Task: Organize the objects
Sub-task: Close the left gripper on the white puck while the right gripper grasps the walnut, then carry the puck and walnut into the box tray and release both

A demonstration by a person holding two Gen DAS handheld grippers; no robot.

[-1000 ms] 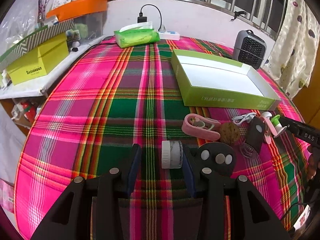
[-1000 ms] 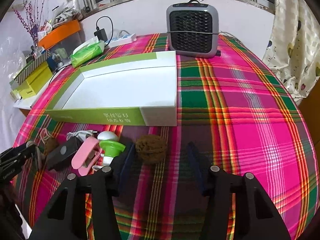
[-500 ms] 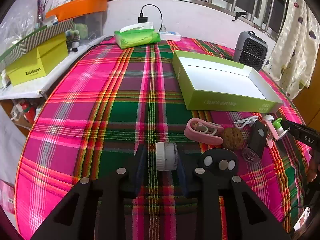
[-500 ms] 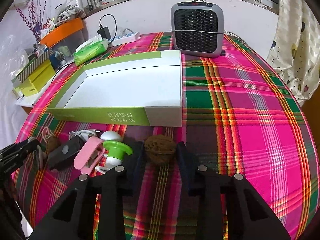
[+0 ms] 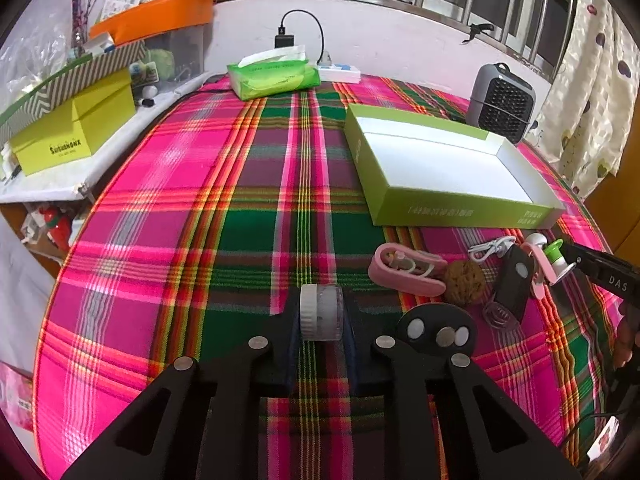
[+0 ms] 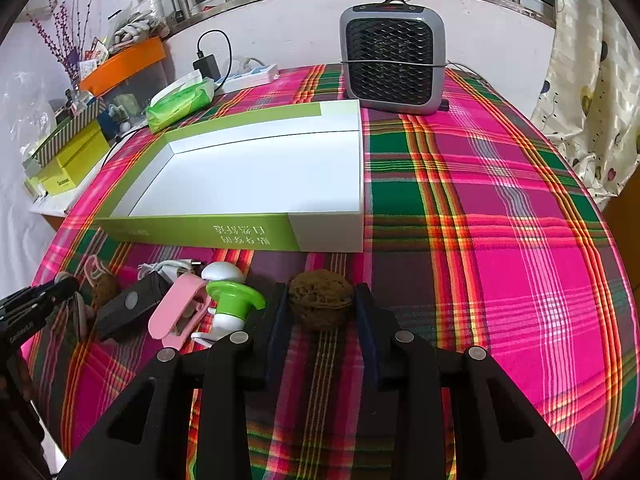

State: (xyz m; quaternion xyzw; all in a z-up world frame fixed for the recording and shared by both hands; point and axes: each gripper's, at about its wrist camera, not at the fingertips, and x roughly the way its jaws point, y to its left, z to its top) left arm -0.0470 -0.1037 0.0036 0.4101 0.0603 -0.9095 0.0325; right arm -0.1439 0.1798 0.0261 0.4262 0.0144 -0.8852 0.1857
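The left tool [image 5: 322,330] has just closed and pinches the small white-capped jar [image 5: 321,312] near the counter's front edge, while the right tool [image 6: 320,312] has just closed and pinches the walnut [image 6: 321,304] in front of the empty green box [image 6: 200,234]. Both should lift straight up, clearing the box wall before moving over it. The round walnut could roll free, so a steady squeeze matters.

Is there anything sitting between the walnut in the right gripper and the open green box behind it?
Nothing visible. The walnut sits in the right gripper, and only bare plaid cloth lies between it and the near wall of the box.
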